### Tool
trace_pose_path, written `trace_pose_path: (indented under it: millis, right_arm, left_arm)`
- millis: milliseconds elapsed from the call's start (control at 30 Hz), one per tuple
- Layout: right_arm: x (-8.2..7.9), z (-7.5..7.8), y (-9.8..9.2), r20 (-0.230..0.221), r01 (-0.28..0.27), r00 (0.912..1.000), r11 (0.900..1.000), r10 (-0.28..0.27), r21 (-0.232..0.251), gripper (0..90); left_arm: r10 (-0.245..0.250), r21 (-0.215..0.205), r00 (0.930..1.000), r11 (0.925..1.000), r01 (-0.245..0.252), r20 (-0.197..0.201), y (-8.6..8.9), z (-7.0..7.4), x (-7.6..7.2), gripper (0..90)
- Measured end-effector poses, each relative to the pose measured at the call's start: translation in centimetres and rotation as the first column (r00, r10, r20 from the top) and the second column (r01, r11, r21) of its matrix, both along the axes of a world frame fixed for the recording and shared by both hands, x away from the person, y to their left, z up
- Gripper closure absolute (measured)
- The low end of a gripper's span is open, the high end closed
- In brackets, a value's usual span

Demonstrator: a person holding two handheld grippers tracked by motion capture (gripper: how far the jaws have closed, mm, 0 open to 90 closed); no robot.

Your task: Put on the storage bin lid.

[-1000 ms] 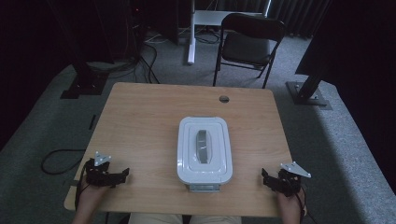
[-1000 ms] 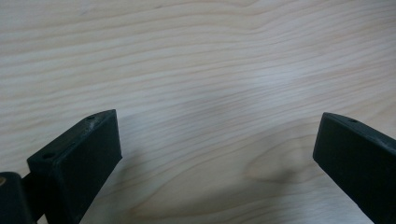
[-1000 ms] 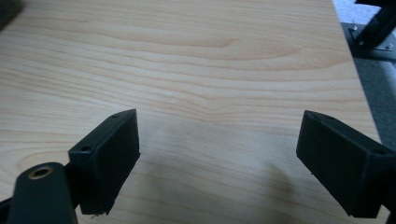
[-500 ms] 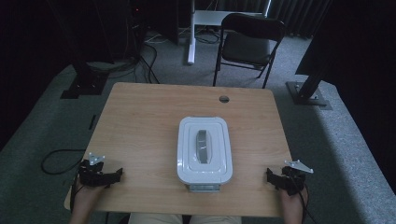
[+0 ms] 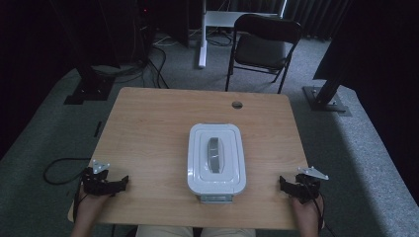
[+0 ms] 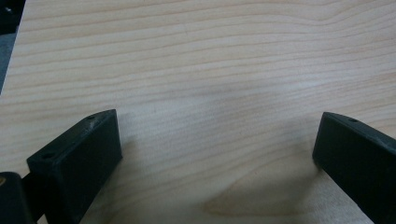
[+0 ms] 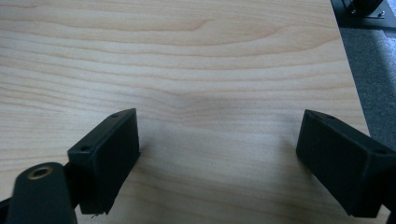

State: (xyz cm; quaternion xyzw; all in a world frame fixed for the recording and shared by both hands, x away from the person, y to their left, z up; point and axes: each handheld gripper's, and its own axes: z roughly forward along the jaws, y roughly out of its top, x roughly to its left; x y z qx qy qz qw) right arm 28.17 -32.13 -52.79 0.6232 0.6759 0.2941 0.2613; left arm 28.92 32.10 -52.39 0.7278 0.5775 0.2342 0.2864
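Note:
A white lidded container (image 5: 216, 160) with a grey handle (image 5: 214, 154) on its lid stands in the middle of the wooden table (image 5: 148, 128). My left gripper (image 5: 121, 183) rests low over the table's near left corner, well left of the container. In the left gripper view its jaws (image 6: 215, 120) stand wide apart over bare wood, open with nothing between them. My right gripper (image 5: 285, 186) sits by the near right corner, right of the container. The right gripper view shows it (image 7: 218, 117) open too, over bare wood near the table's right edge.
A round cable hole (image 5: 237, 104) lies near the table's far edge. Beyond the table stand a black folding chair (image 5: 264, 44) and a white desk leg (image 5: 201, 34). Black stand bases (image 5: 86, 91) (image 5: 326, 98) and cables lie on the grey carpet at either side.
Both grippers have shifted only slightly near the table's front edge, the left one a little leftward. The container has not moved.

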Motion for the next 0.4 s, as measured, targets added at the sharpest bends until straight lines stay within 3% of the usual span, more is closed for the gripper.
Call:
trace_pose_path:
  millis: [400]
  right_arm:
    - [0.16, 0.0, 0.03, 0.001, 0.004, 1.0, 1.0, -0.004, 0.001, 13.2]
  left_arm:
    - [0.011, 0.002, 0.9999, 0.9999, -0.011, -0.001, 0.08, 0.01, 0.22, 1.8]
